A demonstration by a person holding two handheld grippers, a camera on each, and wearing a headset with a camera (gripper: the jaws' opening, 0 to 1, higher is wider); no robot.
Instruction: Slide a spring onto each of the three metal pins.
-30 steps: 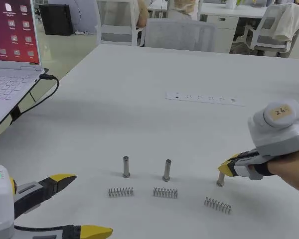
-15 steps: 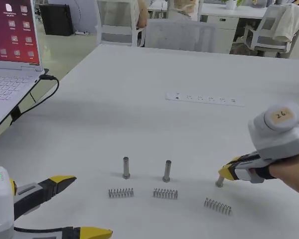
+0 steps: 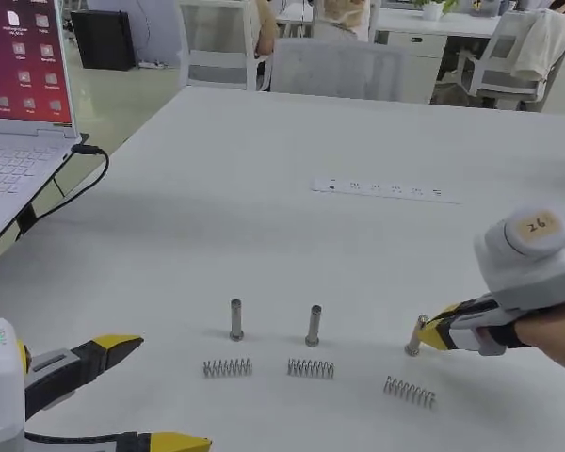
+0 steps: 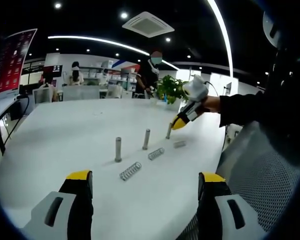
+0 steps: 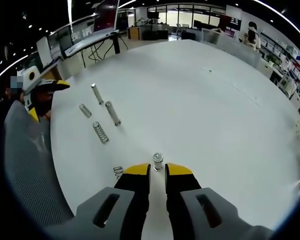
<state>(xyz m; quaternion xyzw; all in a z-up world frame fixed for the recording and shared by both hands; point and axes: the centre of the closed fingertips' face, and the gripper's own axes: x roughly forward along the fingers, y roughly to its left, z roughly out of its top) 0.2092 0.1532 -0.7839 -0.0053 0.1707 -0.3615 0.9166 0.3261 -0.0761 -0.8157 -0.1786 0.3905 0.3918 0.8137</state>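
Yellow-tipped right tongs (image 3: 429, 331) reach in low, nipping the tilted pin (image 3: 413, 344); left tongs (image 3: 169, 391) rest wide.

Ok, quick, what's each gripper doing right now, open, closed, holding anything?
Left gripper: open wide, holding nothing.
Right gripper: closed on the right-hand pin, which leans at its tips.

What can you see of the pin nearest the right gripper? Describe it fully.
The pin is a short, shiny grey metal cylinder with a round top and nothing slid onto it. It leans on the white table, its top at the yellow tips of the right gripper, whose jaws are nearly closed; whether they pinch it is unclear. A spring lies beside it, apart.
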